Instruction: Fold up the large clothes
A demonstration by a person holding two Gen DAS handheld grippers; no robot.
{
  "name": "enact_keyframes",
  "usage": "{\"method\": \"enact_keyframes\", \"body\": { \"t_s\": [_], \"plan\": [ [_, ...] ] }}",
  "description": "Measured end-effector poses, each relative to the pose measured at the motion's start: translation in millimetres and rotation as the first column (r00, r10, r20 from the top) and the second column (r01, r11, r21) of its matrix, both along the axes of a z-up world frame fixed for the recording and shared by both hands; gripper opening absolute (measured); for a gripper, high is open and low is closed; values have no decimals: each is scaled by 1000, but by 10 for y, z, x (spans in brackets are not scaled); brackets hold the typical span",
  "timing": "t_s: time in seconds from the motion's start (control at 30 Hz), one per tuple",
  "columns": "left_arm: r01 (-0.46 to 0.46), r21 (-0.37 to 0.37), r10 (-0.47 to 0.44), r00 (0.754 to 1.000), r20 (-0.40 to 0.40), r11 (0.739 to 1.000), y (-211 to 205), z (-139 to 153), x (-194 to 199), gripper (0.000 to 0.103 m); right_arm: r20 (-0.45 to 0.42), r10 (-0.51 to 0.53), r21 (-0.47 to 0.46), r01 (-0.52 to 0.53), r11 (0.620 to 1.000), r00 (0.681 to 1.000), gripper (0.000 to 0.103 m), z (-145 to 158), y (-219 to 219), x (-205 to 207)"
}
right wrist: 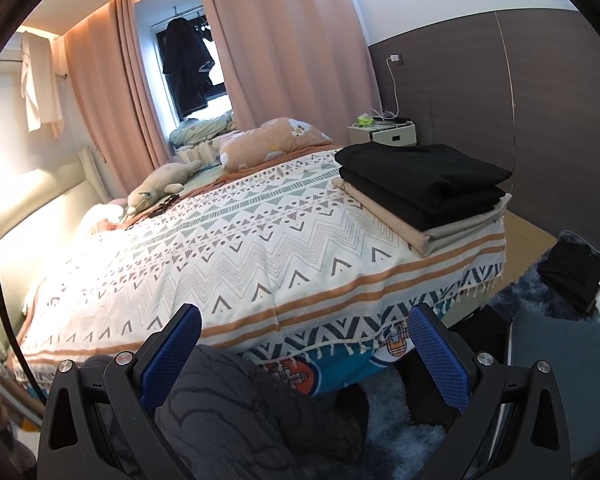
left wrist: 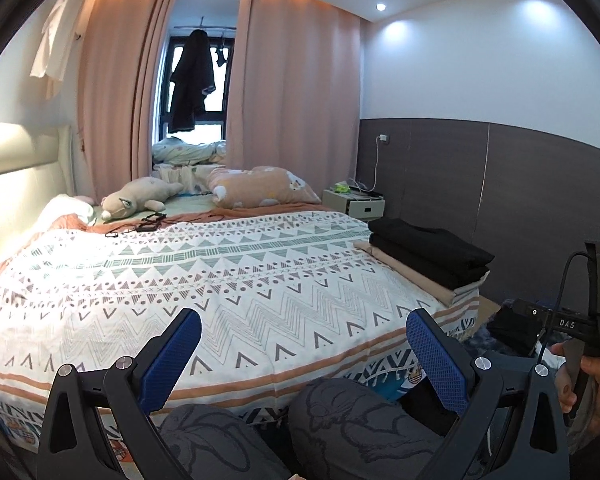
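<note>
A stack of folded clothes (left wrist: 428, 256) lies at the bed's right corner: two black pieces on top of a beige one, also plain in the right wrist view as the folded stack (right wrist: 424, 192). My left gripper (left wrist: 304, 356) is open above the person's knees, short of the patterned bedspread (left wrist: 220, 280), and holds nothing. My right gripper (right wrist: 306, 356) is open too, empty, over the knee and the bedspread's (right wrist: 228, 248) front edge. The right gripper's body (left wrist: 576, 324) shows at the right of the left wrist view, held by a hand (left wrist: 596, 384).
A plush toy (left wrist: 140, 200), a peach pillow (left wrist: 260, 188) and dark cables (left wrist: 148, 222) lie at the bed's far end. A white nightstand (left wrist: 354, 200) stands by the dark wall panel. Dark items (right wrist: 572, 276) rest on a blue shaggy rug (right wrist: 540, 300) at right.
</note>
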State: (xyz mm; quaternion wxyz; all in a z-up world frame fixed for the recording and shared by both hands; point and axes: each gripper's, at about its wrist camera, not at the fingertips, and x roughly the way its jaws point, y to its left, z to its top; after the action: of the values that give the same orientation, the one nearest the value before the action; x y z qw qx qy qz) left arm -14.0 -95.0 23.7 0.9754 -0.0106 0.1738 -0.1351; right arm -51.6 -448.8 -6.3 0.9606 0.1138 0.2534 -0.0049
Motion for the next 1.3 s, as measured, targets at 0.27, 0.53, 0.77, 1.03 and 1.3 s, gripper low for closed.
{"method": "enact_keyframes", "body": {
  "t_s": [0.27, 0.53, 0.77, 1.03, 1.3],
  "plan": [
    [18, 19, -18, 1000, 4, 1000, -50, -10, -40, 102, 2, -12, 2, 12, 1000, 1000, 103, 22, -27, -12],
    [16, 20, -16, 1000, 5, 1000, -48, -24, -61, 102, 12, -30, 0, 30, 1000, 999, 103, 43, -62, -26],
    [12, 19, -12, 1000, 3, 1000, -15, -12, -51, 102, 13, -35, 4, 34, 999, 999, 103, 50, -66, -27],
    [-11, 7, 11, 1000, -11, 1000, 59, 0, -6, 102, 40, -41, -11, 42, 999, 998, 103, 117, -68, -50],
    [-18, -5, 18, 1000, -8, 1000, 123, -7, -39, 102, 38, -50, 11, 49, 999, 998, 103, 130, -85, -12]
  ]
}}
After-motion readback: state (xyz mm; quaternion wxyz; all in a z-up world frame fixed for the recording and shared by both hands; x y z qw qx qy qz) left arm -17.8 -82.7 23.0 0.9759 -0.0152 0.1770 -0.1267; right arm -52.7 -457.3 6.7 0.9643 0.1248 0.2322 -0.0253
